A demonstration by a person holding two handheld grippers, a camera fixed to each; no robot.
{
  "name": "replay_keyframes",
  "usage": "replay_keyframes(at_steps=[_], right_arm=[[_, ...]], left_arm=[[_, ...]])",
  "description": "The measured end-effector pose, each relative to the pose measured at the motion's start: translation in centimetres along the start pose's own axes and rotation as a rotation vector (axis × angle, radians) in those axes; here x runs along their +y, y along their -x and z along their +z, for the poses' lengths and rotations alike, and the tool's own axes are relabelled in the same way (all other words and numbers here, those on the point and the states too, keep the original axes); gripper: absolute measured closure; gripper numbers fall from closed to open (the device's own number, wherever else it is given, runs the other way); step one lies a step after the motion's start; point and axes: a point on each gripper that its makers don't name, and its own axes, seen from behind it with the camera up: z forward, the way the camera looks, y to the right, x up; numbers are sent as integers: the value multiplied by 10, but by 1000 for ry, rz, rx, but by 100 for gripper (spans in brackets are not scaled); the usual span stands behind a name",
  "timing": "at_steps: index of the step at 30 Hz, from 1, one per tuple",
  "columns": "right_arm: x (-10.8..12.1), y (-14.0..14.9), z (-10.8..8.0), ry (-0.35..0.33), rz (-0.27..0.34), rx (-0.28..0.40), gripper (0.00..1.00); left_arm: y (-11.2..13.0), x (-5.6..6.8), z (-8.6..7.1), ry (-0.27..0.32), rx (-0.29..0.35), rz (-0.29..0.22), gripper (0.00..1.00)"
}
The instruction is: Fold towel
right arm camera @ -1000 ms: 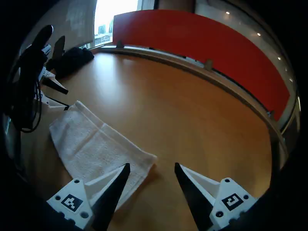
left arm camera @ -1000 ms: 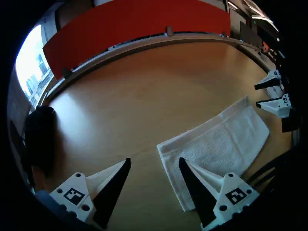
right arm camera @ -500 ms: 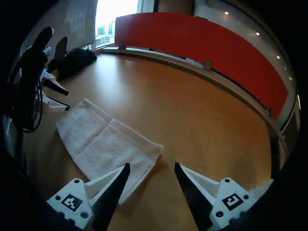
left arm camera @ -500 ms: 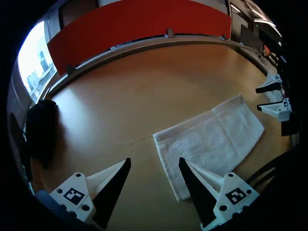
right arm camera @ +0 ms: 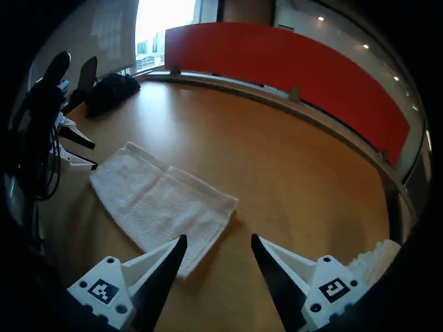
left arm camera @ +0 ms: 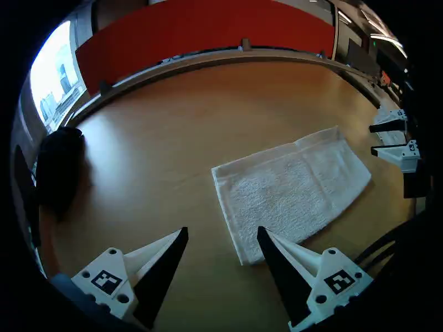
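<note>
A white towel (left arm camera: pixel 290 185) lies flat and folded on the wooden table (left arm camera: pixel 183 133), a seam running across it. My left gripper (left arm camera: pixel 221 260) is open above the table, its right finger just short of the towel's near corner. In the right gripper view the same towel (right arm camera: pixel 163 202) lies ahead and to the left. My right gripper (right arm camera: pixel 219 265) is open too, its left finger over the towel's near edge. Neither gripper holds anything. The right gripper (left arm camera: pixel 396 141) shows at the far right of the left gripper view, and the left gripper (right arm camera: pixel 75 146) at the left edge of the right gripper view.
A red partition (left arm camera: pixel 205 27) runs along the table's far edge. A black bundle (left arm camera: pixel 58 169) sits at the table's left end by a bright window (right arm camera: pixel 158 30). A second white cloth (right arm camera: pixel 376 260) peeks in at the lower right of the right gripper view.
Both grippers have drawn back and risen from the towel, so it lies farther ahead in both views. A second white cloth has come into sight at the lower right of the right gripper view.
</note>
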Motion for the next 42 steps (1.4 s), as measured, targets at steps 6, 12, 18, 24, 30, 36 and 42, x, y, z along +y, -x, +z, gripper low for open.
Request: replay_keyframes(at_steps=[6, 12, 18, 24, 30, 36, 42], right_arm=[[-3, 2, -3, -12, -13, 0, 11], [-9, 6, -6, -42, -36, -3, 11], [-13, 6, -7, -69, -58, -5, 11], [-19, 8, -7, -94, -79, -14, 11], [-26, 17, -5, -121, -108, -34, 11], [-31, 29, -3, -145, -138, -62, 11], [-35, 40, -2, -165, -155, -87, 13]], left_arm=[[1, -1, -6, -6, 10, -13, 8], [7, -3, -15, -16, 21, -45, 8], [18, -4, -26, -30, 34, -97, 8], [29, -7, -34, -38, 34, -132, 8], [41, -12, -43, -54, 38, -158, 8], [58, -16, -54, -72, 38, -189, 8], [75, -18, -62, -88, 30, -217, 8]])
